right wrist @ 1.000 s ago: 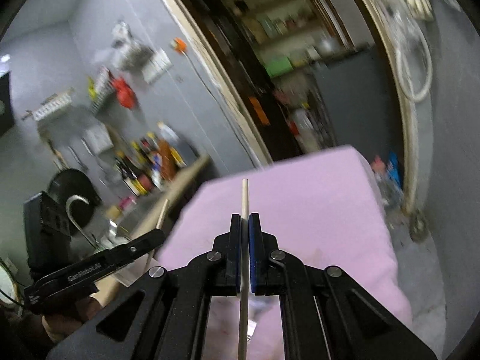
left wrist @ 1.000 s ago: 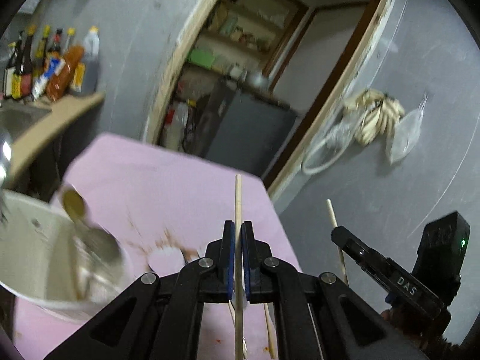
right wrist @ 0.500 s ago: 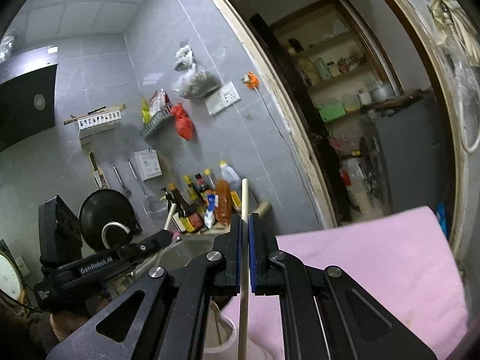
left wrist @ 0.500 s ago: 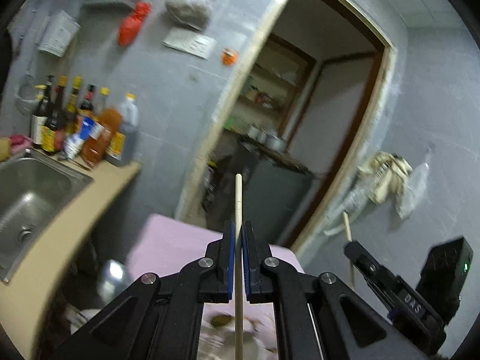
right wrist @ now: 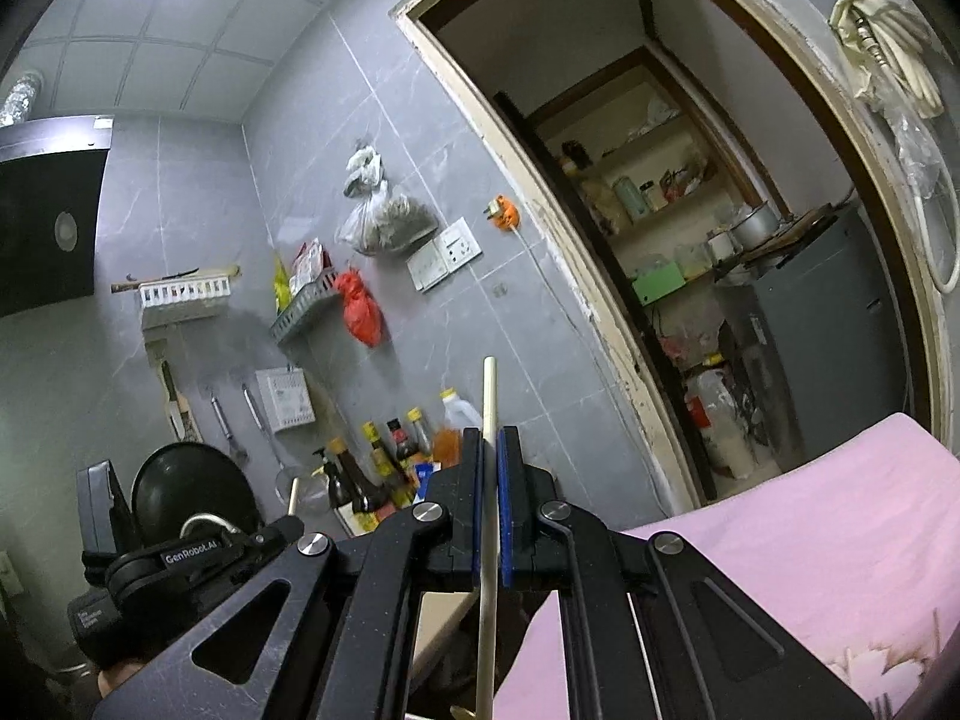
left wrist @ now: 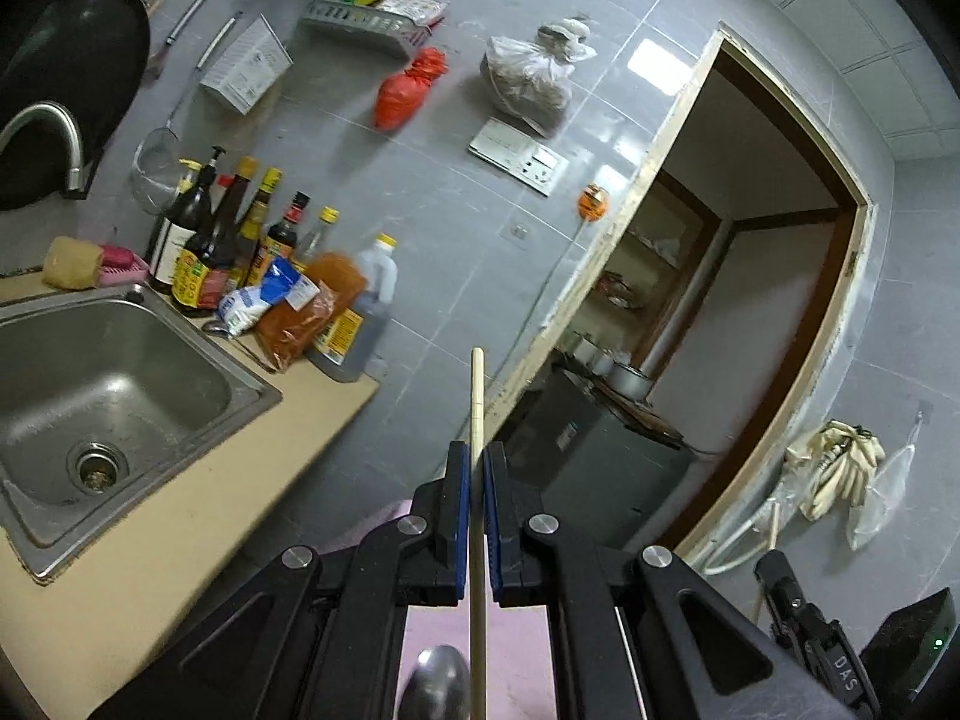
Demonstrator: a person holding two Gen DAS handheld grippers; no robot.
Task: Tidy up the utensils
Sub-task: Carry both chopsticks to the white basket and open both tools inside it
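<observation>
Left view, far left: steel sink (left wrist: pixel 114 384) sunk in the tan counter (left wrist: pixel 198 516), curved tap (left wrist: pixel 45 132) above it, a yellow sponge (left wrist: pixel 72 263) at the back rim. Beside the sink basin, a cluster of sauce bottles (left wrist: pixel 240 240) and packets against the grey tiled wall. My left gripper (left wrist: pixel 475 516) has its fingers closed tight on a wooden chopstick (left wrist: pixel 477 420); the stick runs straight up between the blue pads and pokes out well past the tips, pointing at the wall beside the door frame (left wrist: pixel 600 276). Below the fingers, a strip of pink cloth (left wrist: pixel 516 648) and the bowl of a metal spoon (left wrist: pixel 435 681), partly cut off by the frame edge. Low right in this view, part of my other gripper shows, a second stick rising beside it. Right view: black wok (right wrist: pixel 192 498) hanging low left, the same bottles further in. My right gripper (right wrist: pixel 491 504) is likewise clamped on its own chopstick (right wrist: pixel 489 408), held upright, tip well clear of the fingers. To the right, the pink cloth (right wrist: pixel 810 540) covers a surface in front of the open doorway (right wrist: pixel 690 240); a hose coil hangs top right
</observation>
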